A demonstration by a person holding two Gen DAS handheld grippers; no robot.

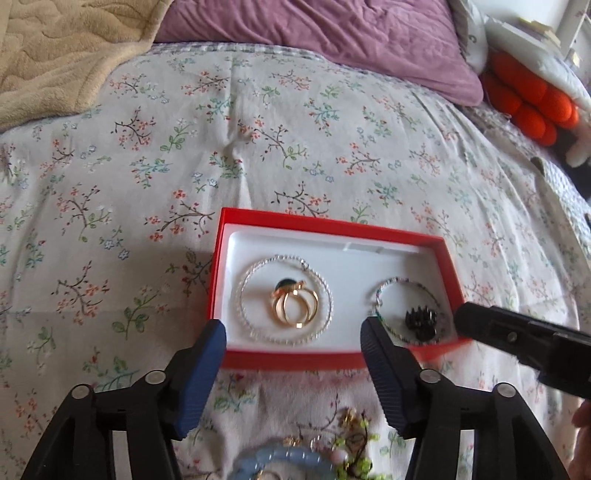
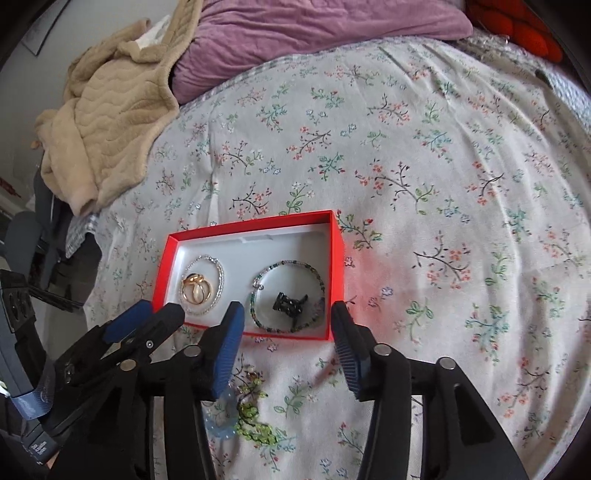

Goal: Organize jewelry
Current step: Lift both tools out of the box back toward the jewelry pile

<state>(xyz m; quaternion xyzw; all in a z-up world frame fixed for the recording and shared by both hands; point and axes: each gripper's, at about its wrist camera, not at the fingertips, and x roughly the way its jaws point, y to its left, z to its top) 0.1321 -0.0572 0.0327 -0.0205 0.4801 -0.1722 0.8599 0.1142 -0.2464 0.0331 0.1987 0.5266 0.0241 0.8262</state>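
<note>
From the left wrist camera, the left gripper (image 1: 293, 334) hangs with its two blue pads wide apart and nothing between them, just over the near edge of a red box (image 1: 448, 264) with a white lining that sits on the floral bedspread (image 1: 258, 129). Inside the box, on its left half, lies one clear beaded bracelet (image 1: 245, 273), and within its circle rest gold rings (image 1: 295, 312), at least two, one with a dark green stone. On the right half lies one dark multicoloured beaded bracelet (image 1: 402, 283) encircling one small black spiky piece (image 1: 421, 320). The black tip of the right gripper (image 1: 491, 326) reaches in at the box's right corner. Below, outside the box, a pale blue bangle (image 1: 280, 458) and a green beaded piece (image 1: 364, 452) lie on the cover, blurred. No writing is legible. From the right wrist camera, the right gripper (image 2: 288, 332) is also spread wide and empty, its pads flanking the near right part of the red box (image 2: 336, 251). The same contents show: clear bracelet (image 2: 221, 275) around the gold rings (image 2: 197, 290), dark bracelet (image 2: 291, 264) around the black piece (image 2: 290, 304). The left gripper (image 2: 125, 326) sits at the box's left corner. The blue bangle (image 2: 223, 424) and green beads (image 2: 258, 432) lie near the fingers. A beige blanket (image 2: 110, 110) and a purple pillow (image 2: 314, 29) lie beyond.
</note>
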